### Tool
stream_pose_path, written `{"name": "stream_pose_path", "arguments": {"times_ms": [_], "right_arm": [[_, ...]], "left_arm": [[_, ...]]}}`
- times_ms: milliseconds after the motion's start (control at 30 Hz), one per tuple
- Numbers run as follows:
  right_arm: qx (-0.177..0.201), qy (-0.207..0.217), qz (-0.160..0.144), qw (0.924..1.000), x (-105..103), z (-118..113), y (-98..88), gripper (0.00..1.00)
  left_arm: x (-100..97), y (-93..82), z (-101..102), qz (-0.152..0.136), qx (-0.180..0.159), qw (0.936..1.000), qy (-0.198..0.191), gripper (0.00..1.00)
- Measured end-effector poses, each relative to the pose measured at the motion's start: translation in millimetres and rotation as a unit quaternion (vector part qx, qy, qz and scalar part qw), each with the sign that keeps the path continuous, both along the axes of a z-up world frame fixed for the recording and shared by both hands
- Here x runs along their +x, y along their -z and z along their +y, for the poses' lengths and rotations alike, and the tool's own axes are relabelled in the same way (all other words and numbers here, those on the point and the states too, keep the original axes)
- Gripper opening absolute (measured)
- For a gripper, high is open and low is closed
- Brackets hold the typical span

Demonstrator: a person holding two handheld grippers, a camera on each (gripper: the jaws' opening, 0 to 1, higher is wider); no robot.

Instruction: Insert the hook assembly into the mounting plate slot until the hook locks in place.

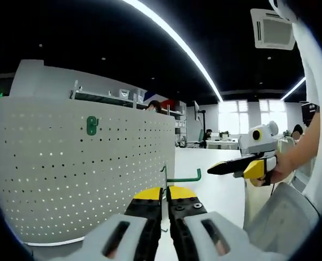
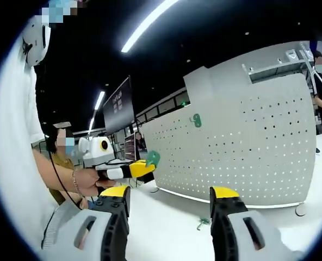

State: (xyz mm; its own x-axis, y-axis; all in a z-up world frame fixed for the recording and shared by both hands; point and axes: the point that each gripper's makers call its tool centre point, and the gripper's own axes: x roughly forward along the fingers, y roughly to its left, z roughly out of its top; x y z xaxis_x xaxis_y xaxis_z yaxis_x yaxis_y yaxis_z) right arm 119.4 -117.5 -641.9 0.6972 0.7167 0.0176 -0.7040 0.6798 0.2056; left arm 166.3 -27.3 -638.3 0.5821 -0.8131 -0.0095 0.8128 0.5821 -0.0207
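Left gripper view: left gripper (image 1: 165,197) clamped on green hook (image 1: 181,178) before white pegboard (image 1: 68,179).
Right gripper (image 2: 172,202) spread apart, holding nothing; 1 green plate (image 1: 92,125) mounted high on pegboard; second green hook (image 2: 203,222) lying on table (image 2: 166,217).

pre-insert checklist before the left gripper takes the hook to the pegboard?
1. Hook held: left gripper shut on green hook. Ok.
2. Right gripper free: jaws apart, nothing between them. Ok.
3. Pegboard in sight, upright. Ok.
4. Green piece already on the board; whether it marks the target slot: cannot tell.
5. Hook at a slot: off the board, not aligned. Not ok.
6. Second green hook lying on the white table. Ok.
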Motion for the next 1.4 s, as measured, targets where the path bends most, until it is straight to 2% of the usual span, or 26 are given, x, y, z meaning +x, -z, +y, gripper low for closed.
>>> {"name": "stream_pose_path", "arguments": {"times_ms": [367, 667, 900, 1400], "right_arm": [[0.034, -0.009, 0.000, 0.9994, 12, 18, -11.9, 0.55], [0.043, -0.013, -0.010, 0.9989, 21, 32, -19.7, 0.54], [0.068, -0.008, 0.001, 0.9977, 28, 36, -22.6, 0.51], [0.083, -0.014, 0.016, 0.9963, 35, 54, -22.2, 0.42]], "left_arm": [[0.9, -3.9, -10, -0.001, -0.003, 1.0000, 0.000, 0.03], [4.2, -4.9, -9, -0.001, -0.005, 0.9999, -0.009, 0.02], [6.7, -6.1, -5, -0.002, -0.009, 0.9998, -0.018, 0.02], [7.1, -4.0, -6, -0.001, -0.006, 0.9997, -0.023, 0.02]]}}
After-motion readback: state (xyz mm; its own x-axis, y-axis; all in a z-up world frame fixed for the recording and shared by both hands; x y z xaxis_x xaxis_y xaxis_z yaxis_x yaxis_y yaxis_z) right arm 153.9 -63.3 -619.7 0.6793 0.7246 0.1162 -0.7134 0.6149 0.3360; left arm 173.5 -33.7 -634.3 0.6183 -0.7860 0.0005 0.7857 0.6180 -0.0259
